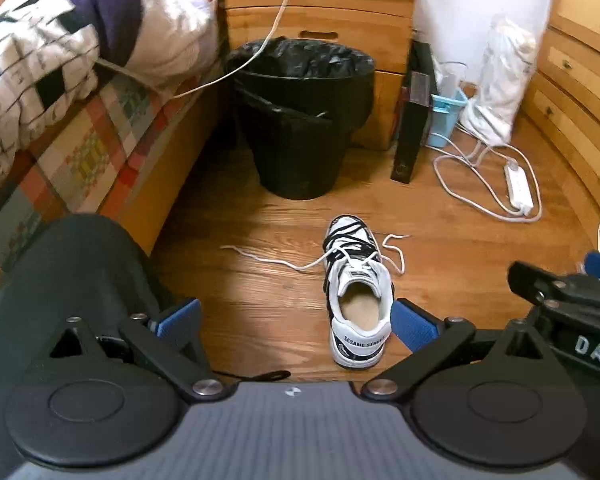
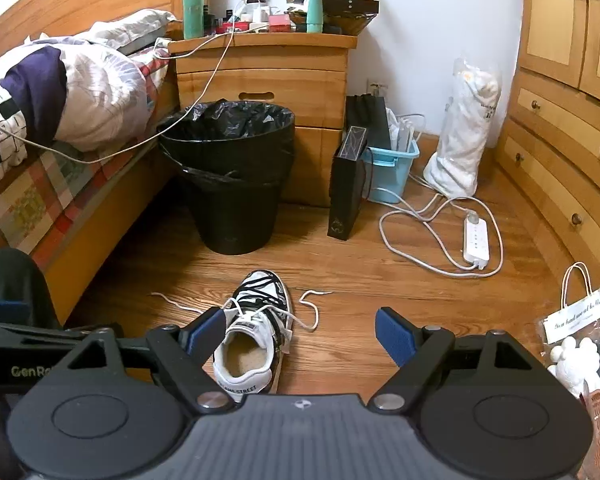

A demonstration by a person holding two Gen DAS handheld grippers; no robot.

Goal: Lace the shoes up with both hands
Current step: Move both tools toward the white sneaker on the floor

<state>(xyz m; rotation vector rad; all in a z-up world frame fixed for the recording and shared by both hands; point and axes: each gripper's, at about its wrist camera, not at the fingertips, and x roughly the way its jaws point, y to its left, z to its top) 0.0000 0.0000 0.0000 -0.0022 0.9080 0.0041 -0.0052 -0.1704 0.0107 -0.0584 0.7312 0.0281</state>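
A white sneaker with black trim (image 1: 356, 300) (image 2: 256, 340) stands on the wooden floor, heel towards me. Its white lace is untied: one loose end (image 1: 260, 258) (image 2: 178, 304) trails left across the floor, the other (image 1: 396, 252) (image 2: 312, 308) curls to the right. My left gripper (image 1: 296, 320) hangs above the floor with its jaws wide open and nothing between its blue pads; the shoe lies just inside its right finger. My right gripper (image 2: 300, 334) is also wide open and empty, its left finger over the shoe's tongue. The right gripper's body (image 1: 572, 304) shows at the left view's right edge.
A black bin (image 2: 230, 176) stands ahead beside a bed (image 2: 60, 184) on the left. A wooden nightstand (image 2: 264, 80), a black box (image 2: 348, 192), a blue tub (image 2: 392, 168) and a power strip with cable (image 2: 476, 240) lie beyond. Drawers (image 2: 560, 168) line the right; a knee (image 1: 68, 272) is at left.
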